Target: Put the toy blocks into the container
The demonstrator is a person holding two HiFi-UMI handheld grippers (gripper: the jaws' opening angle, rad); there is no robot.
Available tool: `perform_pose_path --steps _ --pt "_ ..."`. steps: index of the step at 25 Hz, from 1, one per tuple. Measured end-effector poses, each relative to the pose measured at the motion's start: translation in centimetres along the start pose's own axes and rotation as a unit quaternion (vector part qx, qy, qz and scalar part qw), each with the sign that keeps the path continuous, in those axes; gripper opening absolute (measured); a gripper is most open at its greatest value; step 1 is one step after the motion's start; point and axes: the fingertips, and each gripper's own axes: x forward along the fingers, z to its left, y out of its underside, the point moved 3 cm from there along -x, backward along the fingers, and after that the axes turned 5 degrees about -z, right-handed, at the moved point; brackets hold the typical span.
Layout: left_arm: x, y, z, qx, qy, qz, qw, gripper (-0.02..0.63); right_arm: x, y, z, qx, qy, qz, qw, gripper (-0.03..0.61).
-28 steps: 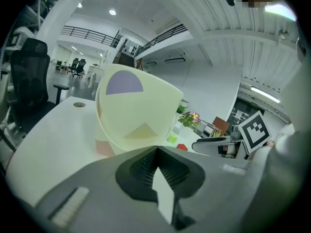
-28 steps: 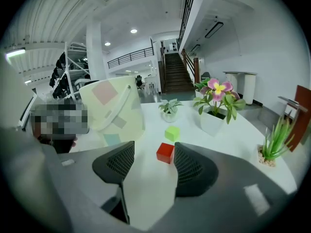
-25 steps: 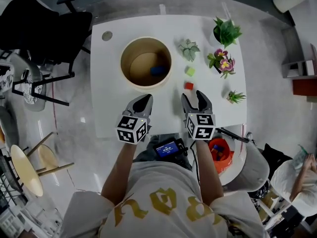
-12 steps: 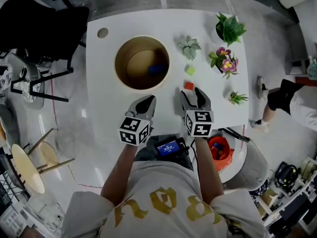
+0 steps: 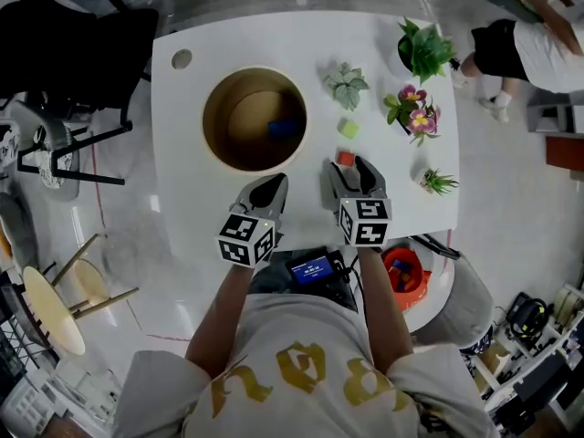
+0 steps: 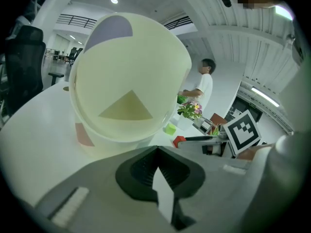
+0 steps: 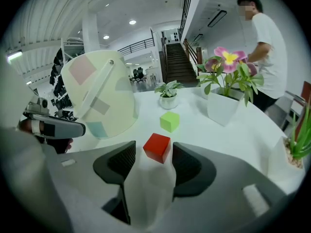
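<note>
Blocks three, red (image 5: pixel 347 158), green (image 5: pixel 349 129), blue (image 5: pixel 283 128), container (image 5: pixel 206 117) one, potted plants (image 5: pixel 422 53) four

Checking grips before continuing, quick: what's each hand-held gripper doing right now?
Left hand-held gripper: shut, empty.
Right hand-held gripper: open, red block between its jaw tips, not gripped.

Red block (image 5: pixel 346 157), head view: lower half hidden by right gripper (image 5: pixel 352 166), whose jaws have just been closing about it. Blue block (image 5: pixel 283 128): dim, blurred. Bystander (image 5: pixel 534 35), 2 o'clock: cut by edge. Orange bucket (image 5: pixel 406 276) contents: unreadable.
</note>
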Motion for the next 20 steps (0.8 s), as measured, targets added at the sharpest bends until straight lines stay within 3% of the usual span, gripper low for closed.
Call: perform_pose_path --steps 5,9,20 --pt "0.36 -0.20 0.09 -0.008 0.002 -0.005 1.0000 0.001 0.26 0.07 -0.02 -0.010 -0.003 0.003 1.000 0.246" --pt "0.62 -0.33 -0.11 -0.010 0.011 -0.005 0.9999 0.002 0.44 0.02 -0.12 -0.025 -0.003 0.008 1.000 0.195" --pt "0.61 -0.48 -0.18 -0.010 0.011 -0.007 0.9999 0.002 0.52 -0.06 -0.02 -0.036 -0.023 0.013 0.999 0.189"
